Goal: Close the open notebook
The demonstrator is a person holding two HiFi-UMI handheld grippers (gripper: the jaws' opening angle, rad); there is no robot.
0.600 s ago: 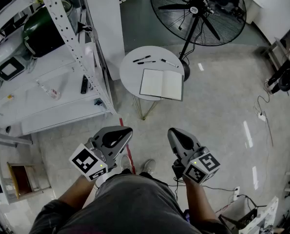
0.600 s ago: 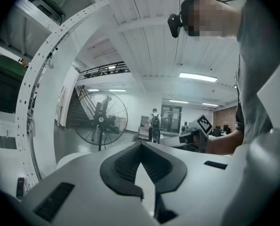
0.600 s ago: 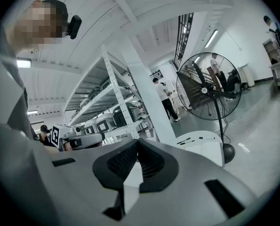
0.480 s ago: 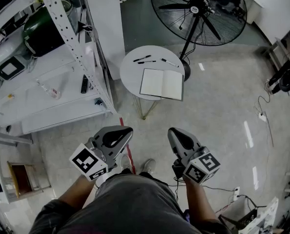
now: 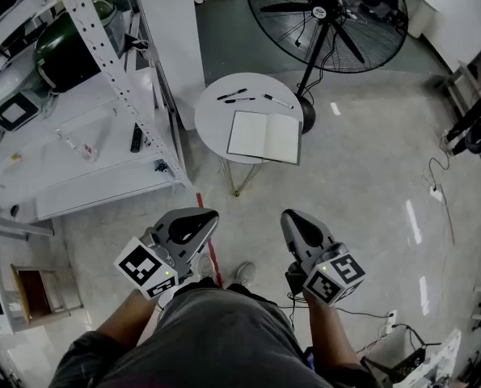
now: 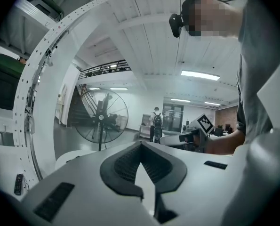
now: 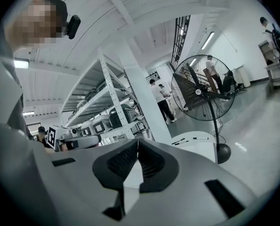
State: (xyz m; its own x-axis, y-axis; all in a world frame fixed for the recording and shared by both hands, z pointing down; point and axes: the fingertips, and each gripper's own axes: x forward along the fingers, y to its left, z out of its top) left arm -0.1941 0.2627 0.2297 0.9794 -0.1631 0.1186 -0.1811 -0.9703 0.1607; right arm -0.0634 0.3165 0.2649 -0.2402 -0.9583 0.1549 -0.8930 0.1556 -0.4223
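The open notebook (image 5: 264, 137) lies flat on the round white worktop (image 5: 212, 124), against its near right edge. Its two pages are spread side by side, so the long axis runs across the worktop from left to right and the spine points from the near edge to the far one. It is straight ahead of the person and well apart from both grippers, which are held low by the body and point roughly level towards the worktop.

The left gripper (image 5: 201, 217) is closed on nothing, its pads meeting at the tip. The right gripper (image 5: 292, 217) is also closed and empty. The right one lines up more nearly with the notebook's right-hand page and looks a little closer (the left one sits off towards the worktop's left edge). Judged from this, the person must first step up to the worktop, and a page then has to be swung over the spine.

No container stands on the worktop. The only other things on it are three pens (image 5: 234, 95) along the far edge, clear of the notebook.
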